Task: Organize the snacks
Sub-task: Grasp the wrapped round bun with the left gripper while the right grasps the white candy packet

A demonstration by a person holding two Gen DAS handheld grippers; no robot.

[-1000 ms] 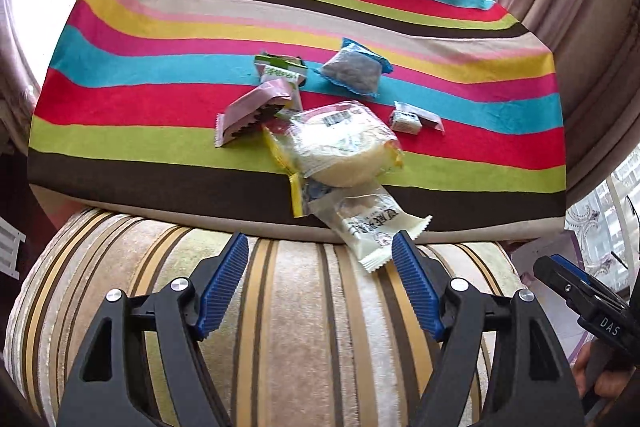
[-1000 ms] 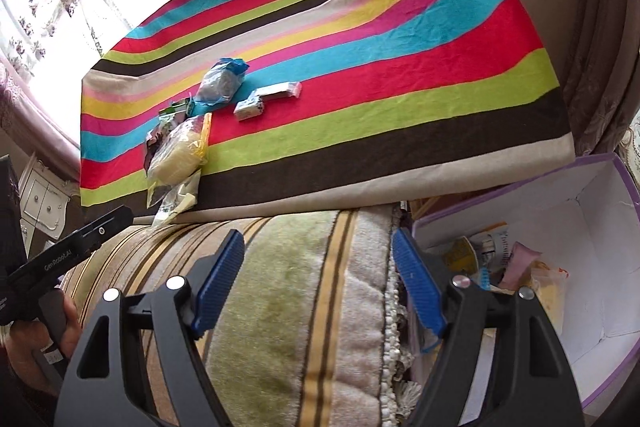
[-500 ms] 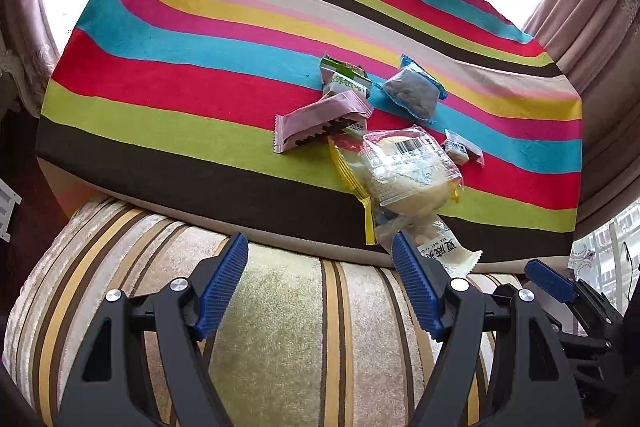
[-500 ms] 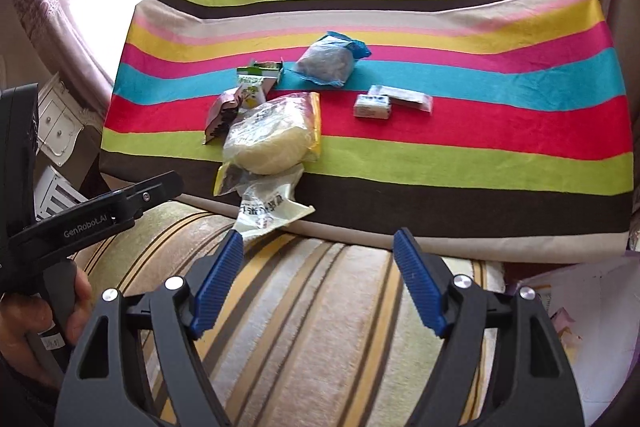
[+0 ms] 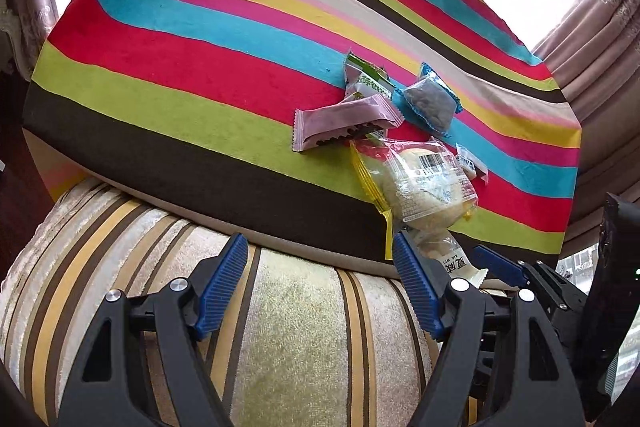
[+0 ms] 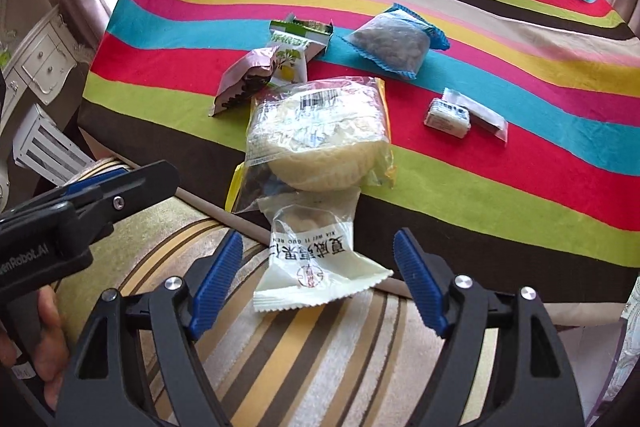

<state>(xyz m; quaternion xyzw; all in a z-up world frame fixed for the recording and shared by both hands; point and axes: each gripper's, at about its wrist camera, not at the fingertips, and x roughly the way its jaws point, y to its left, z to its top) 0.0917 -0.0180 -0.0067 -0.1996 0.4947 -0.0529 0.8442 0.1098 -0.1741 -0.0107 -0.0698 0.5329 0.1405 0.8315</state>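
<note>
Between the right gripper's [image 6: 318, 279] spread blue pads: the white snack packet [image 6: 316, 259], lying flat, half off the near edge of the striped cloth [image 6: 500, 187] onto the striped sofa arm [image 6: 304, 359], neither pad pressing it. Just behind, overlapping its far end, the bagged round cake [image 6: 320, 135]; further back the pink wrapper [image 6: 244, 83], green sachets [image 6: 298, 41], blue-edged pouch [image 6: 394, 45] and small wrapped bar [image 6: 448, 113].

Swung across within the last second from beside the open box, now squared on the pile and close in; jaws wide, empty. Looks like the approach for the next pick, grasp not yet made.

Left gripper [image 5: 320, 291] also open and empty, over the sofa arm, the same packet [image 5: 460, 261] showing past its right finger.
</note>
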